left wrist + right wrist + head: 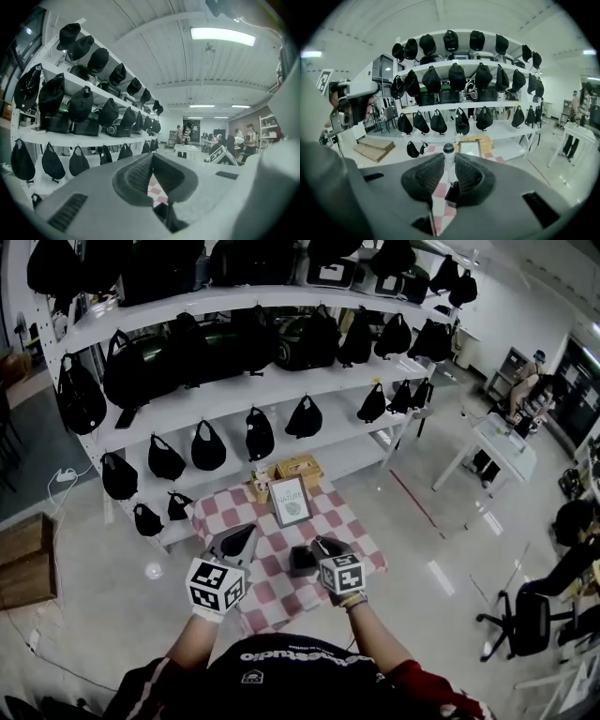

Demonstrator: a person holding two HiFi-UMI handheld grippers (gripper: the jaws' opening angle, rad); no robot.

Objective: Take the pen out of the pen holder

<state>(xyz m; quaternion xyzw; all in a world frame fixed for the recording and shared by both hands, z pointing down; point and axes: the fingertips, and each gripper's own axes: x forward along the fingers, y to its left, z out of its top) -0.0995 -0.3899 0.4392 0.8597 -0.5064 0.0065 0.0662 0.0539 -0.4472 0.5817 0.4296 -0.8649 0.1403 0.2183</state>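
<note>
My right gripper (315, 547) is shut on a white pen with a black cap (449, 166), which stands upright between its pads. The pen's lower end hangs just over the small black pen holder (453, 194). That holder (302, 562) stands on the red-and-white checked tablecloth (281, 601), close in front of the right gripper. My left gripper (238, 542) hovers to the holder's left and points level. In the left gripper view its tips (151, 157) meet with nothing between them, and the checked cloth (157, 192) shows behind them.
A framed picture (290, 501) stands at the table's far side, with wooden boxes (298, 468) behind it. White shelves hung with black bags (206, 381) rise close behind the table. People sit at desks at the far right (525, 390).
</note>
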